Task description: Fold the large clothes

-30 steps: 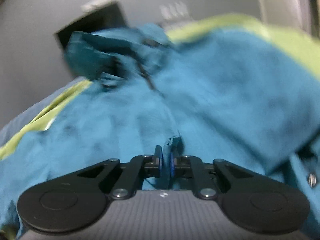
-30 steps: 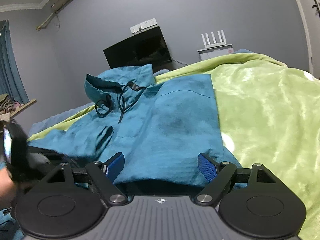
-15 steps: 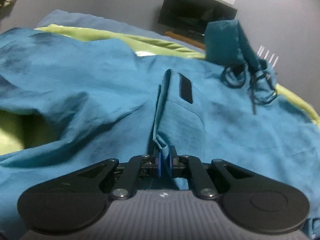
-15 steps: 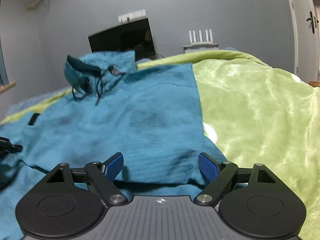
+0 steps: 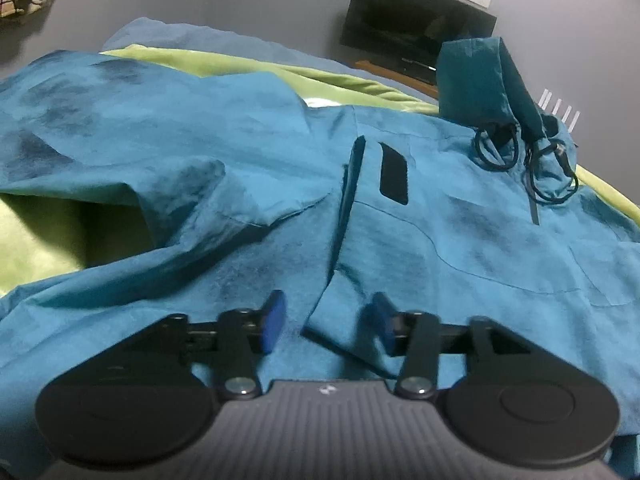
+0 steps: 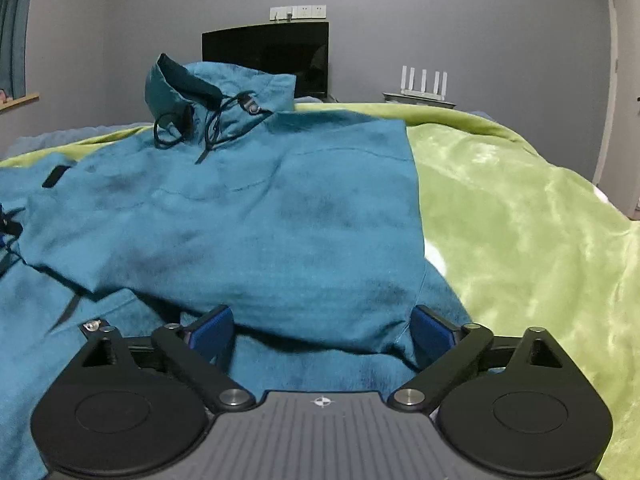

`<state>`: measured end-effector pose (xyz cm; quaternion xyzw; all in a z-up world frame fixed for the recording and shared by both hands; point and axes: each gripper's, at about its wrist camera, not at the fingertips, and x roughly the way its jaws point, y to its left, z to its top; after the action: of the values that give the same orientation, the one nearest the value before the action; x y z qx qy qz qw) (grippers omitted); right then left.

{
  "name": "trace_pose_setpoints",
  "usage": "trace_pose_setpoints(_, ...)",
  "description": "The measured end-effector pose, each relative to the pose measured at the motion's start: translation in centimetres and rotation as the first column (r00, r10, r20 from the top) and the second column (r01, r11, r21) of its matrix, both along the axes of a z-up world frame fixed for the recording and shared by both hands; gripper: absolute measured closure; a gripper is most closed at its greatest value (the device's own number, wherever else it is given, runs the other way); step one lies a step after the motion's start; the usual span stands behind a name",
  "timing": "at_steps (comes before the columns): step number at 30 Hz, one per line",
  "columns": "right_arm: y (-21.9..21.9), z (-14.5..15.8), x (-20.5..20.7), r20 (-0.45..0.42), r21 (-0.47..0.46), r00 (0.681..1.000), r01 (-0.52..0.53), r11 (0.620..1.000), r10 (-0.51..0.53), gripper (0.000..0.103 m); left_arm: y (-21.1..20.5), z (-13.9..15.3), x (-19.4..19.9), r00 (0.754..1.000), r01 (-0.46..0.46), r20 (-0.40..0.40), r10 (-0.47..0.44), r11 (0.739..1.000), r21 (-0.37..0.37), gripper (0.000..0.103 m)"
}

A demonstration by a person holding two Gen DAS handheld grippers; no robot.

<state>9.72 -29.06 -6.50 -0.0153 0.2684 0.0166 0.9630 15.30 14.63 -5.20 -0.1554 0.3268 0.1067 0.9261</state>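
The teal jacket (image 6: 280, 216) is spread across the green blanket (image 6: 520, 208) on the bed, hood (image 6: 208, 84) propped up at the far end with its dark drawcords (image 6: 212, 128) looped below the collar. From my right camera, one side panel is folded over the body, its straight edge running down beside bare blanket. On the left camera, the jacket (image 5: 460, 232) fills most of the view; a front flap edge (image 5: 344, 216) runs from near my fingers up toward a dark patch (image 5: 394, 178), and a sleeve (image 5: 140, 140) lies bunched off to the left, lifted enough that I see blanket (image 5: 40, 240) under it.

My left gripper (image 5: 326, 322) is released, blue pads (image 5: 274, 322) apart, with the corner of that flap lying loose between them; I can't tell whether either pad touches it. My right gripper (image 6: 322, 330) is wide apart too, low over the hem, the folded panel's bottom edge sitting between its pads (image 6: 212, 330), nothing pinched.

Behind the bed: a dark TV (image 6: 266, 56) against the grey wall (image 6: 460, 20), sockets (image 6: 298, 12) above it, a white router (image 6: 424, 82) to the right.
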Motion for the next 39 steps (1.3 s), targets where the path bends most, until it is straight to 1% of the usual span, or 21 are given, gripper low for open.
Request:
trace_pose_setpoints(2,0.1,-0.2,0.1,0.002,-0.004,1.0,-0.008,1.0,0.008,0.0,-0.1,0.1,-0.2,1.0,0.011,0.012,-0.011,1.0,0.003,0.037)
trace_pose_setpoints(7,-0.2,-0.6,0.1,0.008,0.013,1.0,-0.014,1.0,0.014,0.0,-0.6,1.4,-1.0,0.999,0.015,0.033,-0.016,0.999,0.048,0.033)
trace_pose_setpoints(8,-0.3,-0.6,0.1,0.01,0.012,1.0,-0.014,1.0,0.014,0.0,-0.5,2.2,-1.2,0.998,0.017,0.056,-0.02,0.998,0.057,0.032)
trace_pose_setpoints(10,-0.4,-0.7,0.1,0.011,0.01,1.0,-0.015,1.0,0.015,0.0,0.2,4.2,-2.2,0.991,0.002,0.133,-0.013,0.997,0.082,0.025)
trace_pose_setpoints(12,-0.5,-0.7,0.1,0.012,0.008,1.0,-0.015,1.0,0.015,0.0,1.9,6.5,-3.5,0.973,-0.051,0.229,0.03,0.995,0.088,0.007)
trace_pose_setpoints(14,-0.4,-0.7,0.0,0.011,0.004,1.0,-0.014,1.0,0.014,0.0,4.0,8.2,-4.6,0.953,-0.109,0.293,0.083,0.992,0.071,0.005)
trace_pose_setpoints(15,-0.3,-0.7,0.0,0.01,0.0,1.0,-0.013,1.0,0.013,0.0,5.6,9.0,-5.0,0.947,-0.128,0.303,0.104,0.99,0.061,0.005)
trace_pose_setpoints(16,-0.2,-0.7,-0.1,0.009,-0.007,1.0,-0.012,1.0,0.012,0.0,6.9,9.7,-5.3,0.945,-0.14,0.306,0.114,0.988,0.065,0.005)
trace_pose_setpoints(19,0.1,-0.7,-0.2,0.007,-0.03,1.0,-0.009,1.0,0.009,0.0,11.8,10.7,-6.5,0.944,-0.19,0.296,0.149,0.975,0.116,0.005)
trace_pose_setpoints(20,0.3,-0.8,-0.2,0.006,-0.037,1.0,-0.007,0.999,0.008,0.0,13.5,10.7,-6.9,0.942,-0.208,0.29,0.172,0.973,0.101,0.005)
trace_pose_setpoints(22,0.5,-0.8,-0.1,0.003,-0.049,1.0,-0.005,0.999,0.005,0.0,18.2,10.1,-8.3,0.934,-0.25,0.265,0.24,0.968,0.003,0.005)
trace_pose_setpoints(23,0.6,-0.9,-0.1,0.001,-0.056,1.0,-0.004,0.998,0.004,0.0,20.3,9.8,-9.0,0.926,-0.29,0.249,0.284,0.957,-0.013,0.005)
trace_pose_setpoints(25,0.7,-0.9,0.0,-0.002,-0.067,1.0,-0.002,0.998,0.002,0.0,24.6,8.9,-10.3,0.89,-0.404,0.214,0.403,0.914,-0.038,0.005)
trace_pose_setpoints(26,0.8,-1.0,0.0,-0.004,-0.07,1.0,-0.002,0.998,0.001,0.0,26.6,8.5,-10.8,0.874,-0.436,0.202,0.441,0.897,-0.072,0.005)
trace_pose_setpoints(28,1.0,-1.0,0.1,-0.007,-0.079,1.0,0.0,0.997,-0.001,0.0,30.5,7.2,-11.9,0.839,-0.491,0.172,0.517,0.854,-0.171,0.005)
trace_pose_setpoints(30,1.2,-1.2,0.3,-0.011,-0.093,1.0,0.002,0.996,-0.003,0.0,33.5,5.9,-12.4,0.806,-0.531,0.148,0.574,0.81,-0.249,0.005)
trace_pose_setpoints(31,1.3,-1.2,0.4,-0.014,-0.1,1.0,0.003,0.995,-0.004,0.0,34.6,5.5,-12.7,0.796,-0.537,0.144,0.588,0.796,-0.281,0.005)
trace_pose_setpoints(32,1.3,-1.3,0.6,-0.017,-0.107,1.0,0.003,0.994,-0.005,0.0,35.6,5.0,-12.9,0.791,-0.53,0.152,0.593,0.788,-0.314,0.006)
trace_pose_setpoints(35,1.8,-1.6,0.7,-0.021,-0.13,1.0,0.008,0.991,-0.011,0.0,37.5,4.2,-12.8,0.792,-0.505,0.168,0.586,0.785,-0.359,0.008)
trace_pose_setpoints(36,1.9,-1.7,0.8,-0.022,-0.137,1.0,0.009,0.991,-0.012,0.0,38.0,4.0,-12.8,0.794,-0.503,0.162,0.586,0.782,-0.367,0.015)
trace_pose_setpoints(39,2.1,-1.9,1.0,-0.026,-0.153,1.0,0.011,0.988,-0.015,0.0,38.6,3.2,-12.4,0.792,-0.493,0.169,0.587,0.778,-0.39,0.029)
